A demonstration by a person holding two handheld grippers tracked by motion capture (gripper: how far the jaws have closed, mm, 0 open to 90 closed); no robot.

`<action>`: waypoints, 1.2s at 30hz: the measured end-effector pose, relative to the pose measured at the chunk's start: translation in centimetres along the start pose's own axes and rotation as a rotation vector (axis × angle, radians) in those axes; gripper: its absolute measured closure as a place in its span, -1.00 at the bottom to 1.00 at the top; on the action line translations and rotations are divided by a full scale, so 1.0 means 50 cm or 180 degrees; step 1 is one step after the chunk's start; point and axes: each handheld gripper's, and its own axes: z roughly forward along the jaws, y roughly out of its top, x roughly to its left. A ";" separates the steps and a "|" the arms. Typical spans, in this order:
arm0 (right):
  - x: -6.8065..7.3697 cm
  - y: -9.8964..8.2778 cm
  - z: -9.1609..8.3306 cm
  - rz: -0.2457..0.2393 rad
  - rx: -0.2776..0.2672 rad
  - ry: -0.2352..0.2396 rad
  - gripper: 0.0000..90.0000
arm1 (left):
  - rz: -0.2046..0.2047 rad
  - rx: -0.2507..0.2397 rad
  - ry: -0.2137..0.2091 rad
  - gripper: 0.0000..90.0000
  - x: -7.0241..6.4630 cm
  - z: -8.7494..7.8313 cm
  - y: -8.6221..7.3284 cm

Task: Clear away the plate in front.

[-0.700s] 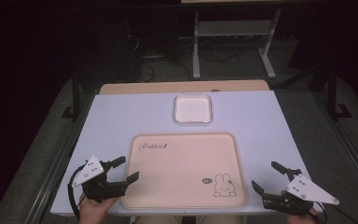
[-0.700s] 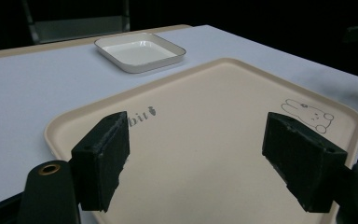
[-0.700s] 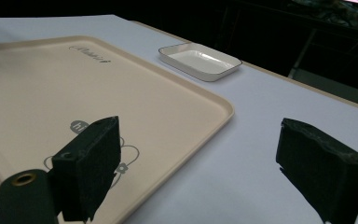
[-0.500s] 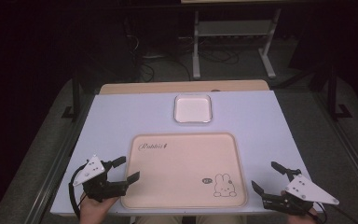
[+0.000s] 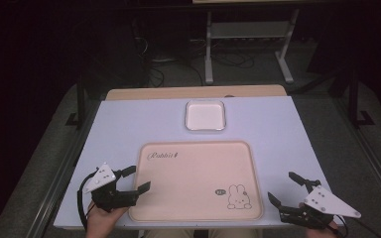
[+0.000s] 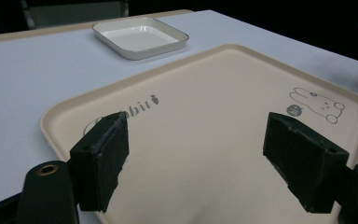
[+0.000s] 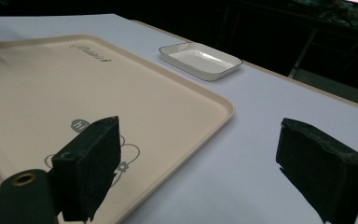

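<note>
A beige tray [image 5: 193, 178] with a rabbit drawing and the word "Rabbit" lies on the pale table near its front edge. Behind it sits a small white square dish [image 5: 205, 115], empty. My left gripper [image 5: 131, 179] rests at the tray's left front corner, jaws wide apart over the tray rim with nothing between them; the tray [image 6: 205, 121] and dish [image 6: 139, 36] show beyond its jaws. My right gripper [image 5: 285, 188] stands open just right of the tray, above bare table, with the tray [image 7: 74, 88] and dish [image 7: 200, 58] ahead of its jaws.
The table's front edge [image 5: 178, 225] runs just under both hands. Behind the table stands a metal rack [image 5: 248, 39] with cables on the dark floor. Bare table surface [image 5: 129, 124] lies left and right of the dish.
</note>
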 end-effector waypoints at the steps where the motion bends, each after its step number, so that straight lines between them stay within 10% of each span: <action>1: 0.000 0.000 0.000 0.0000 0.0003 -0.0004 -0.71 | -0.0027 0.0008 -0.0023 -0.51 0.002 0.004 -0.001; 36: -0.005 -0.003 -0.004 0.0062 -0.0044 -0.0032 -0.71 | 0.0174 0.0162 -0.0083 -0.50 -0.003 0.126 0.097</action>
